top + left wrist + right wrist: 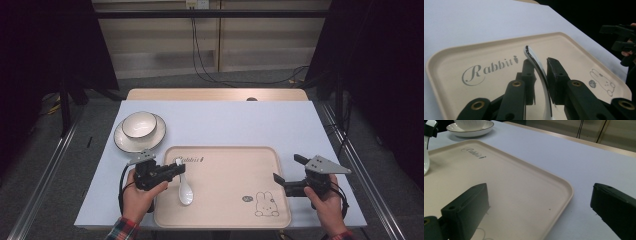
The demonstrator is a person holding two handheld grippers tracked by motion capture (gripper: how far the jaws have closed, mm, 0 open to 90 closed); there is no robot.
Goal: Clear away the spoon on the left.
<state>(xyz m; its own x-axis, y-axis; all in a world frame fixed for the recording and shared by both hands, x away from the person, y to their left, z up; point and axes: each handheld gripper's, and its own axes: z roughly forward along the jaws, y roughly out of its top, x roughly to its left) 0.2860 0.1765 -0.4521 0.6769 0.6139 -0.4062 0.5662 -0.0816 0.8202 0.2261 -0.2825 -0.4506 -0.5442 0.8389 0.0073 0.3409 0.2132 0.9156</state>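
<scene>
A white ceramic spoon lies with its bowl on the cream rabbit-print tray, near the tray's left side. Its handle rises up into my left gripper. In the left gripper view the spoon handle stands between the two black jaws of the left gripper, with a thin gap at the pads, so the gripper is open around it. My right gripper hovers at the tray's right edge, open wide and holding nothing. The right gripper view has that gripper over the tray rim, and the spoon at far left.
A white bowl sits on a white plate at the table's back left, beyond the tray's corner. The white tabletop lies bare behind the tray. The other hand's gripper shows far right in the left gripper view.
</scene>
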